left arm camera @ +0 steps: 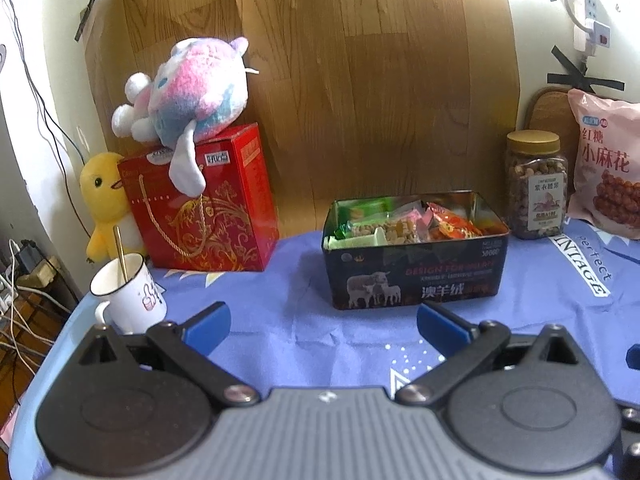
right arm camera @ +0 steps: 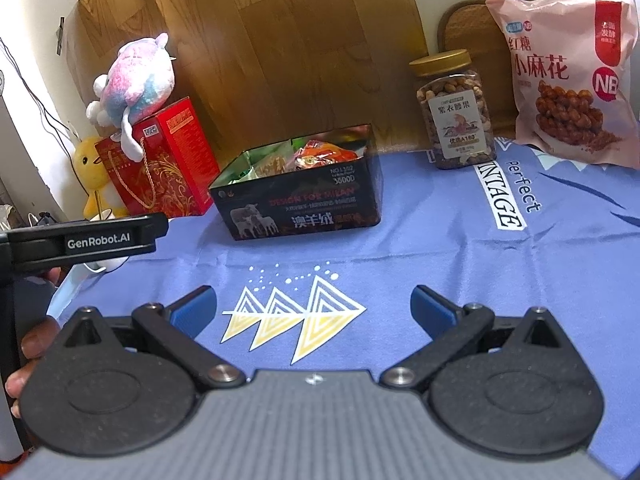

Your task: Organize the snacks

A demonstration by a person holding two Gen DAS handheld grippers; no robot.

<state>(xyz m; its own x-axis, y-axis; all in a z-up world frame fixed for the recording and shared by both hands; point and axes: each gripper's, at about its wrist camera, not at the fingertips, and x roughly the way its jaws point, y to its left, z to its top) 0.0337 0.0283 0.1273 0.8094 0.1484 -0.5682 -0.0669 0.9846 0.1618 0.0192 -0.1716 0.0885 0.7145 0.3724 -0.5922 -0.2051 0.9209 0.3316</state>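
A black tin box (left arm camera: pixel 416 276) with a sheep picture stands open on the blue cloth, filled with several wrapped snacks (left arm camera: pixel 404 224). It also shows in the right wrist view (right arm camera: pixel 298 210). A jar of nuts (left arm camera: pixel 537 186) (right arm camera: pixel 454 114) with a gold lid and a pink snack bag (left arm camera: pixel 606 164) (right arm camera: pixel 570 80) stand at the back right. My left gripper (left arm camera: pixel 322 326) is open and empty, short of the tin. My right gripper (right arm camera: pixel 314 306) is open and empty over the cloth's triangle print, nearer than the tin.
A red gift box (left arm camera: pixel 208 204) (right arm camera: pixel 160 160) with a pastel plush toy (left arm camera: pixel 188 88) on top stands at the back left, beside a yellow duck plush (left arm camera: pixel 102 200). A white mug (left arm camera: pixel 128 292) with a stick sits at the table's left edge. The left gripper's body (right arm camera: pixel 84 238) shows at the right view's left.
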